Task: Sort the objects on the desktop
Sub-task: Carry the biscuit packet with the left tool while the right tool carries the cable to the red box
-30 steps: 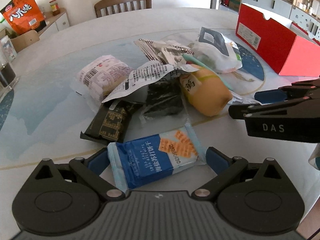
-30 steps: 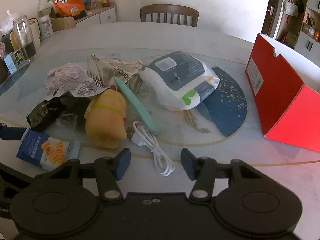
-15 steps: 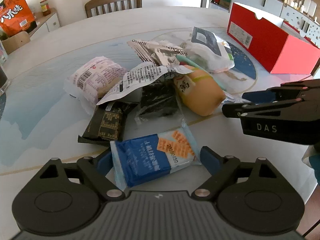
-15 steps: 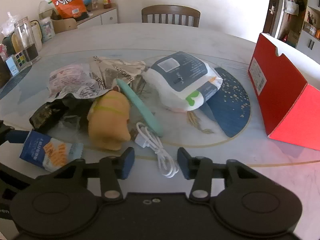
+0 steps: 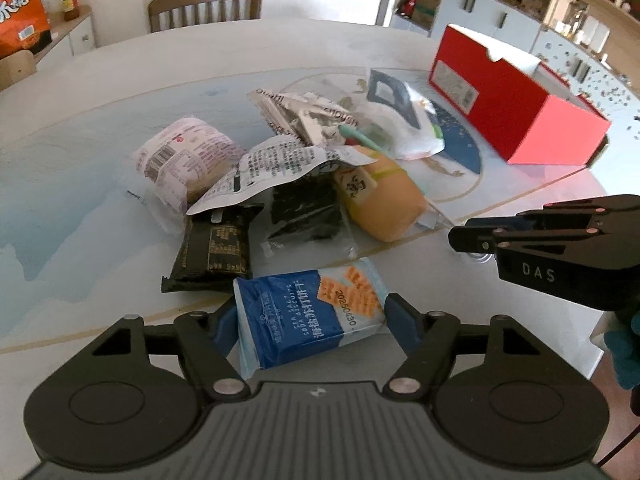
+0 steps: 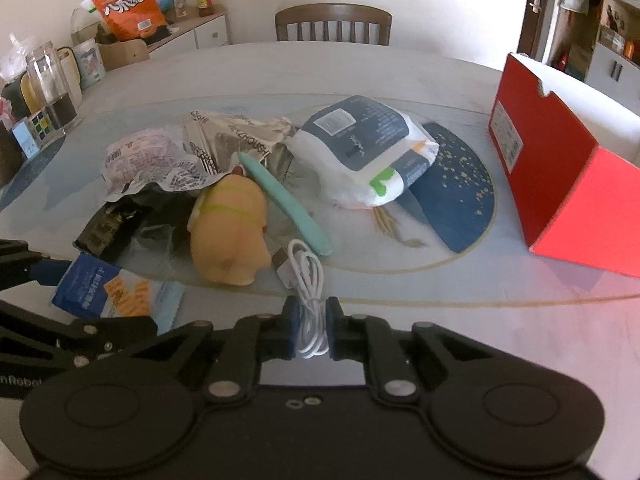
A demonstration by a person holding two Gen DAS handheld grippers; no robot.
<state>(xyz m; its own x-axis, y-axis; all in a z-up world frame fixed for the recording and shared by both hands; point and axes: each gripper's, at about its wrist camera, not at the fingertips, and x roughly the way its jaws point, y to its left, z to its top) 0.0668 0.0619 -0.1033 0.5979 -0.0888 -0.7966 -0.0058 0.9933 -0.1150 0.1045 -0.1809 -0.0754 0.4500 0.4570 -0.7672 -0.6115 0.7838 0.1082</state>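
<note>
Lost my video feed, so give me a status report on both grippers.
Right gripper shut on white cable. Left gripper closing around blue biscuit pack. Yellow toy lies beside cable.

free: bare table (image 6: 500, 340) right of pile | blocked: wrapper pile (image 5: 280, 168) centre, red box (image 6: 560, 184) far right

From my two claws I count one blue soda biscuit packet (image 5: 308, 320), two black snack packets (image 5: 214, 246), one pink-printed bread packet (image 5: 180, 160), one torn white printed wrapper (image 5: 272, 168) and one crumpled silver wrapper (image 6: 236, 136). There is one yellow pig-shaped toy (image 6: 228, 236), one mint-green pen-like stick (image 6: 288, 208), one coiled white USB cable (image 6: 308, 276), one white-and-navy soft pack (image 6: 364, 152) and one red box (image 6: 560, 184). Behind the table I see one wooden chair (image 6: 332, 24) and one orange snack bag (image 6: 126, 4).
</note>
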